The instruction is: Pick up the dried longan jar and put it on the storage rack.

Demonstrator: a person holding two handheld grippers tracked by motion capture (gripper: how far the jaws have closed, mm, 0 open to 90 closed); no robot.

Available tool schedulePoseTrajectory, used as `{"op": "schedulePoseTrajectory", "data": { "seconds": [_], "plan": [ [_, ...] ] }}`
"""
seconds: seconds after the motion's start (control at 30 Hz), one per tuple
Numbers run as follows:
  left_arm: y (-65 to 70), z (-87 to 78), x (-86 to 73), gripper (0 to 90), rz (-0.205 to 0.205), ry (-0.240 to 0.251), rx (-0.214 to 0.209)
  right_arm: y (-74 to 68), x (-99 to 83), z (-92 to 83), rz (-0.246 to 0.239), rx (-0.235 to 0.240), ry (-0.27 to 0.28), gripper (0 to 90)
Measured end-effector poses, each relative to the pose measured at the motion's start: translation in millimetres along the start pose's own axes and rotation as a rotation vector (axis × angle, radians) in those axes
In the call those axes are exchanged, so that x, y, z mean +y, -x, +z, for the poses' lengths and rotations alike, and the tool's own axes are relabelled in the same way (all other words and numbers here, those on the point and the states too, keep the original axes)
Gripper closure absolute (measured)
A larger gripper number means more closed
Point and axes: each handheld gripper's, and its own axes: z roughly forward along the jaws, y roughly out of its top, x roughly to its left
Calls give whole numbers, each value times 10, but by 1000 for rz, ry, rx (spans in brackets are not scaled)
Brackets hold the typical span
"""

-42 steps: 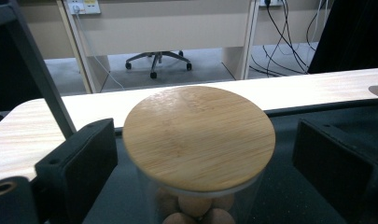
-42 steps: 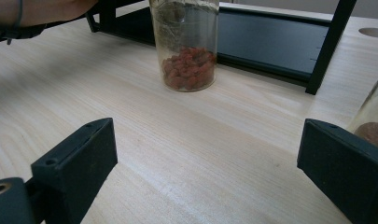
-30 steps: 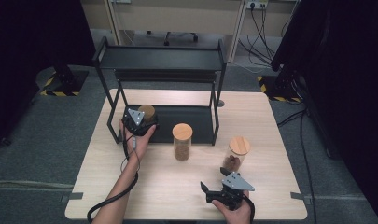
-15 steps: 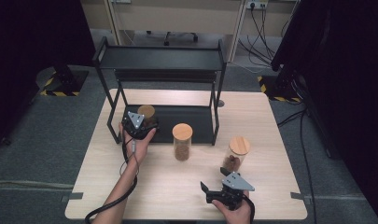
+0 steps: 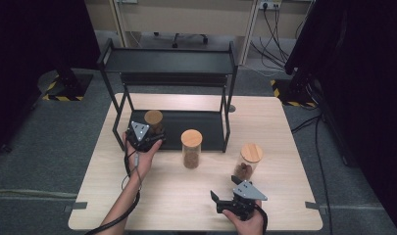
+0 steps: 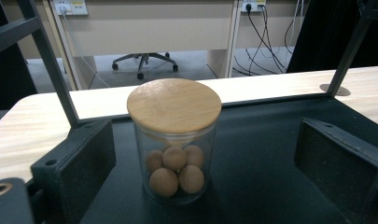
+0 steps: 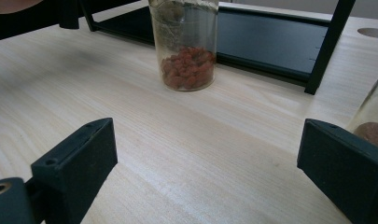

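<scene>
the left hand-held gripper (image 6: 200,186) stands spread around a lidded jar of brown balls (image 6: 174,140) on the rack's lower shelf (image 6: 270,140), not touching it; the right hand-held gripper (image 7: 205,186) is spread above the bare surface (image 7: 130,116).

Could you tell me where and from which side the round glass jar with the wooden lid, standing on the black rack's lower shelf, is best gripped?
Probably the round glass jar with the wooden lid is best gripped on its straight glass wall below the overhanging lid, coming level from the front. It stands upright on the black rack's lower shelf, and the open left gripper already faces it.
</scene>
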Motion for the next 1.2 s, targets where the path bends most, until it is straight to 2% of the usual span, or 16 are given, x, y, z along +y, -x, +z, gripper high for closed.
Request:
{"op": "schedulePoseTrajectory", "data": {
  "seconds": [0.23, 1.2],
  "plan": [
    [9, -143, -20, 52, 6, 7, -27, -2, 0, 1, -2, -1, 0, 51],
    [71, -630, -414, 52, 7, -29, -118, 1, 0, -1, 3, -3, 1, 51]
  ]
}}
